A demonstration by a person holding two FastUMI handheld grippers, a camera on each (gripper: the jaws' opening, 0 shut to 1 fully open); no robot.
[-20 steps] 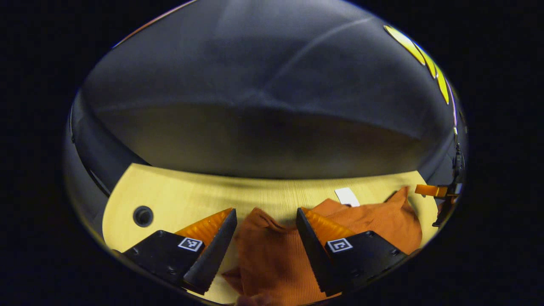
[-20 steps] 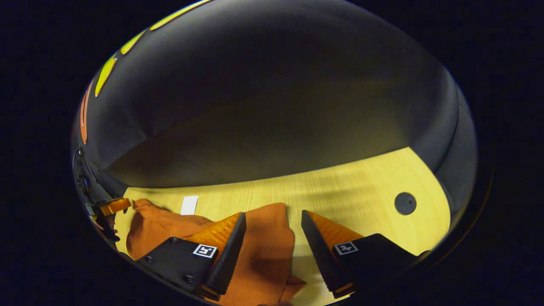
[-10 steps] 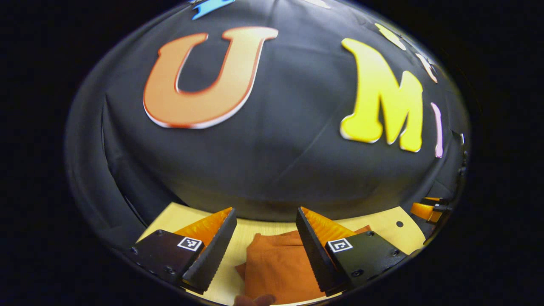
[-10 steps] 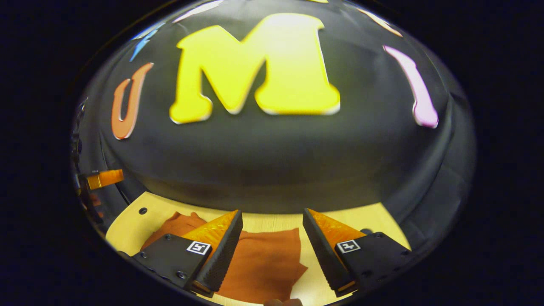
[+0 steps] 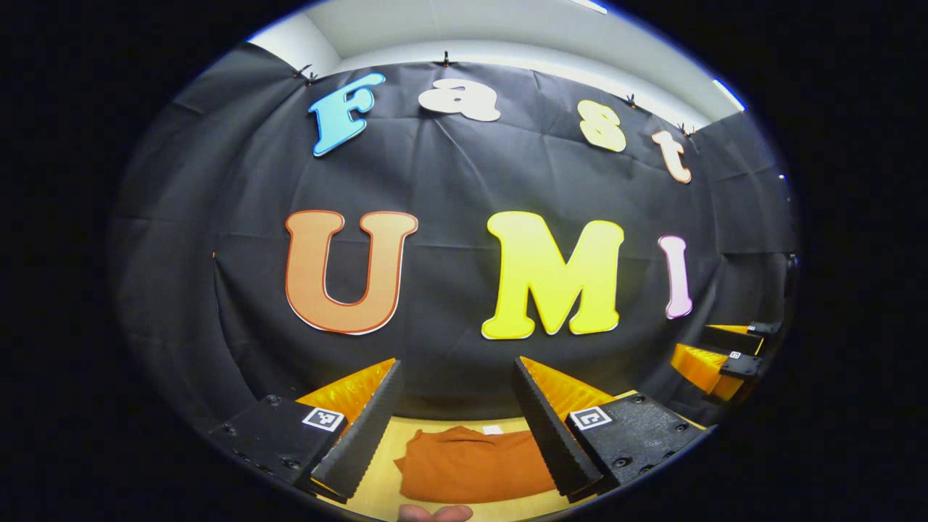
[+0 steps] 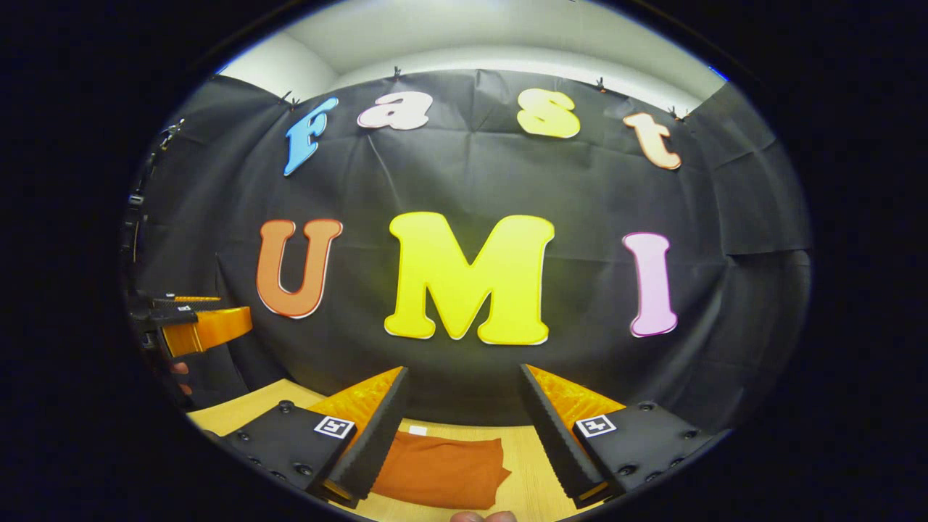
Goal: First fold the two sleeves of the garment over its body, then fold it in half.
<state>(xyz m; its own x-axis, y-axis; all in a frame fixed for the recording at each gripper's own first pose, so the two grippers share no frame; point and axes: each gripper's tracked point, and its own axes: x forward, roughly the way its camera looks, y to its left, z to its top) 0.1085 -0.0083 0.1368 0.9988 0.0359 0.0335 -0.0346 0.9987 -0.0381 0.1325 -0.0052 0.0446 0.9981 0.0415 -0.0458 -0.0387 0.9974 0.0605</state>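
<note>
Left claw (image 5: 455,391) with fingers apart, raised above the bench (image 5: 380,489); the folded orange garment (image 5: 471,471) lies on the bench below the gap, untouched. Right claw (image 6: 464,399) likewise spread and empty, the garment (image 6: 442,471) beneath its left finger.

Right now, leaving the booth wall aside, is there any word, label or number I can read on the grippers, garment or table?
Marker squares on the left gripper: black-and-white patterns, no words.
Marker squares on the right gripper: the same.
White tag at the orange garment's far edge: too small to read.
No other text is readable.
</note>
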